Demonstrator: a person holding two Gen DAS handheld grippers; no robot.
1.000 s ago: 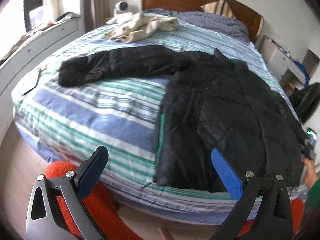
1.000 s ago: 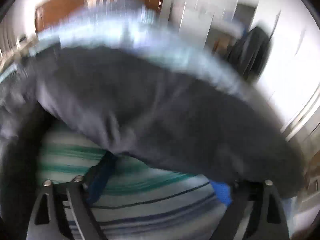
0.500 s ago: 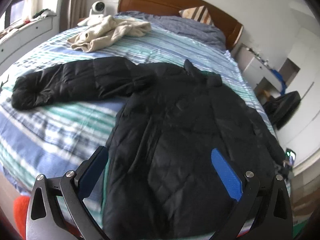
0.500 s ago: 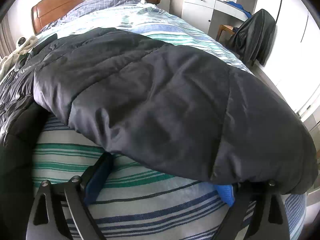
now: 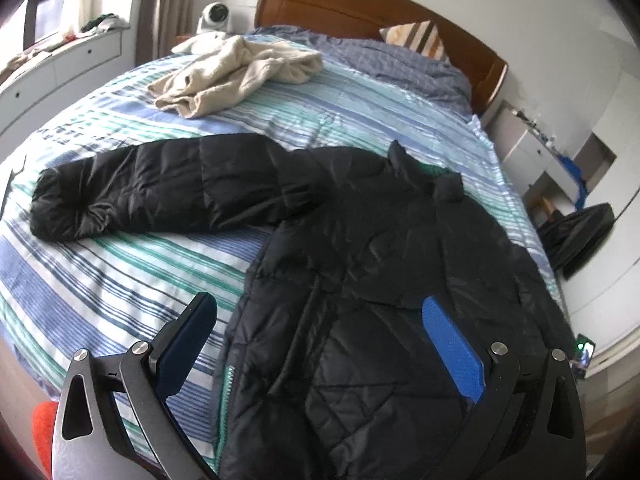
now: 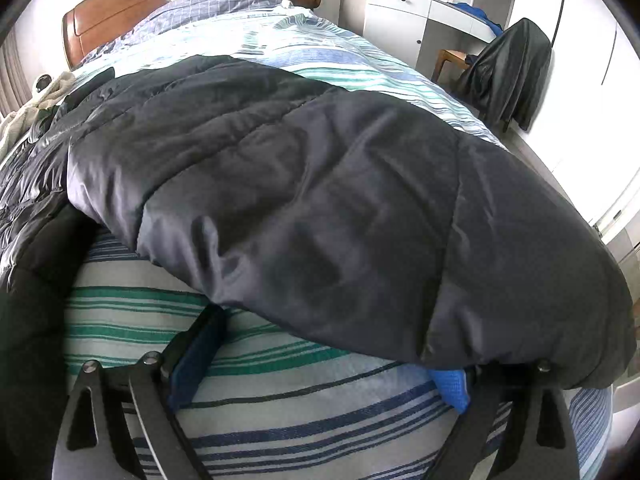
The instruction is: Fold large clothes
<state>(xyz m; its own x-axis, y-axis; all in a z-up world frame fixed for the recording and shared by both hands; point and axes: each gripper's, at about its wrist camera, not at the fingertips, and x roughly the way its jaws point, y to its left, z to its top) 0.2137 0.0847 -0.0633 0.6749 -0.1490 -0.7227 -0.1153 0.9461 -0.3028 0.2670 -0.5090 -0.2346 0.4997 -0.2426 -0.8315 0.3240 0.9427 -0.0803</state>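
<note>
Two grippers spread wide, the left gripper (image 5: 320, 344) poised over the black jacket (image 5: 360, 280) and the right gripper (image 6: 324, 356) low at its sleeve (image 6: 320, 208), holding nothing yet, set to fold.

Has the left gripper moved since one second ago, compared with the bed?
Yes. The left gripper advanced from beyond the bed's foot edge to above the black jacket; its jaws remain open.
</note>
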